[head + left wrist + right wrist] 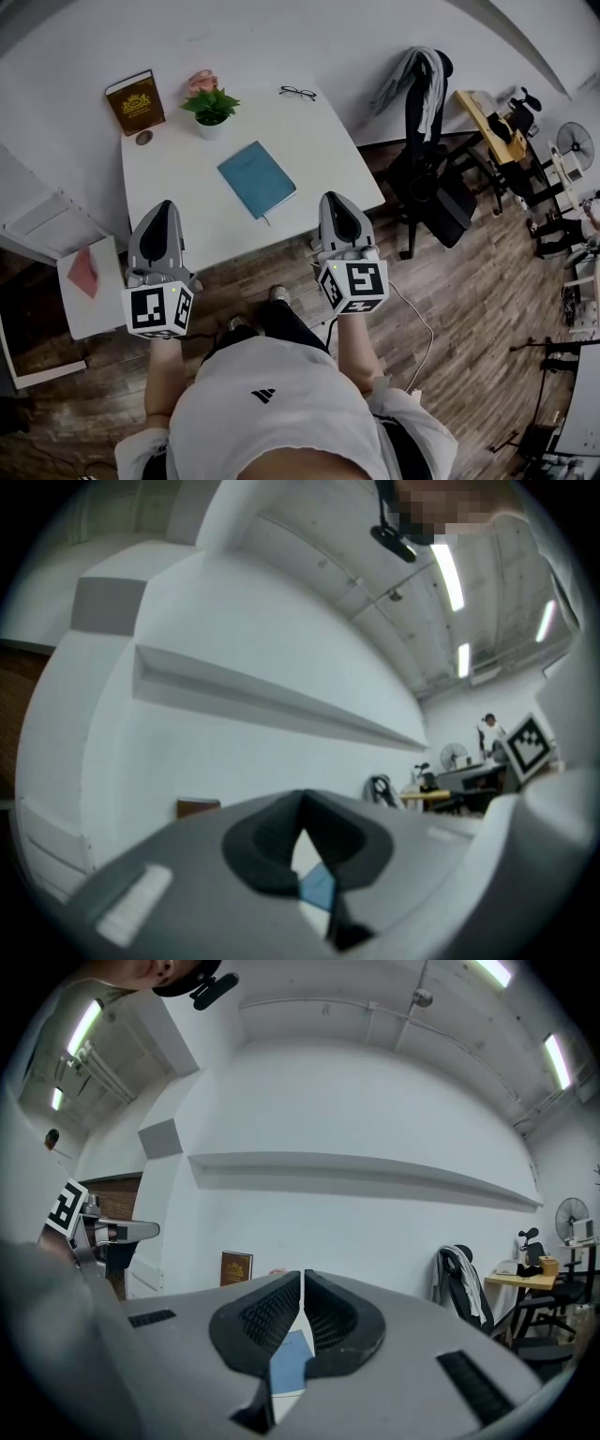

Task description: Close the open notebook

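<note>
- Notebook (256,178) with a teal cover is lying shut and flat on the white bench (178,197). It is sitting a little near of the middle and turned at an angle to the bench edges.
- Left claw (163,206) is hanging at the near left corner of the bench and pointing toward the far side. In the left gripper view its 2 dark pads are meeting at the tips, pressed together and pinching nothing.
- Right claw (330,197) is hanging at the near right edge, near the notebook's right corner but apart from it. In the right gripper view its 2 ribbed pads are pressing together and gripping nothing.
- Both gripper views are showing a strip of the teal cover through the gap under the pads. The notebook is lying ahead of the 2 claws and between them.
- Brown book (135,101) is resting at the far left corner, with a small round dark object (143,138) just near of it.
- Potted plant (211,111) is standing upright to the right of the book, at the far side.
- Glasses (297,92) are lying near the far right corner, well apart from the notebook.
- Dark chair (427,178), draped with clothing, is standing on the wooden floor to the right of the bench.
</note>
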The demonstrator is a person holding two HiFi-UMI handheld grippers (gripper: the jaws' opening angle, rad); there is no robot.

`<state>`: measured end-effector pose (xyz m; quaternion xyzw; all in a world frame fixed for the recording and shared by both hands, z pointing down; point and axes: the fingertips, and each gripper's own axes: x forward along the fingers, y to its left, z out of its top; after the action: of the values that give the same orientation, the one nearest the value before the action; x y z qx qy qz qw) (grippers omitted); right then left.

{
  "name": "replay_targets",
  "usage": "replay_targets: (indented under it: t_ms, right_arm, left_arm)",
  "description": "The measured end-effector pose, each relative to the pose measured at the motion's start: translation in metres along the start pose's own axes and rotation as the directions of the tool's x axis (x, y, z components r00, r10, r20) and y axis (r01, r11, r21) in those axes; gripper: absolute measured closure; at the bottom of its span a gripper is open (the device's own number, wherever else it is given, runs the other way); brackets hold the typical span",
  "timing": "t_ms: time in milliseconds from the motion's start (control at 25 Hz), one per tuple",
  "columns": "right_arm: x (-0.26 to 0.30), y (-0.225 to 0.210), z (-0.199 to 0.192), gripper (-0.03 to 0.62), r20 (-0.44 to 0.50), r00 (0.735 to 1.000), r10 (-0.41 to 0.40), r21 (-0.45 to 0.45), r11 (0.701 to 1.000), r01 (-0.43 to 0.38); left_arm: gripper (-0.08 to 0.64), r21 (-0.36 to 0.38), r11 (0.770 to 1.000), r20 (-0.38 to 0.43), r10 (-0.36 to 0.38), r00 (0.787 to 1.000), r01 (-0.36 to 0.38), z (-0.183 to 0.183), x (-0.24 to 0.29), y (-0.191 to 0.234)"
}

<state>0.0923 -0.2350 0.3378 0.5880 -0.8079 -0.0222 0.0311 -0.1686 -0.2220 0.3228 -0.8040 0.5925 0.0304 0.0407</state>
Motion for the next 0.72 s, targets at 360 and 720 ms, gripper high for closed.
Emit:
replay_targets:
  t_ms: [360,720]
  right_arm:
    - [-0.015,0.009,0.009,0.595,0.025,1.0,-0.004,-0.003,1.0,0.004]
    - [-0.021,0.01,0.011,0.597,0.039,0.999,-0.031,-0.005,1.0,0.031]
  left_arm:
    - [0.551,-0.005,1.0,0.004,-0.018,1.0,0.018,0.001,-0.005,-0.001]
    - [0.551,-0.012,1.0,0.007,-0.022,1.0,0.022,0.0,-0.009,0.0]
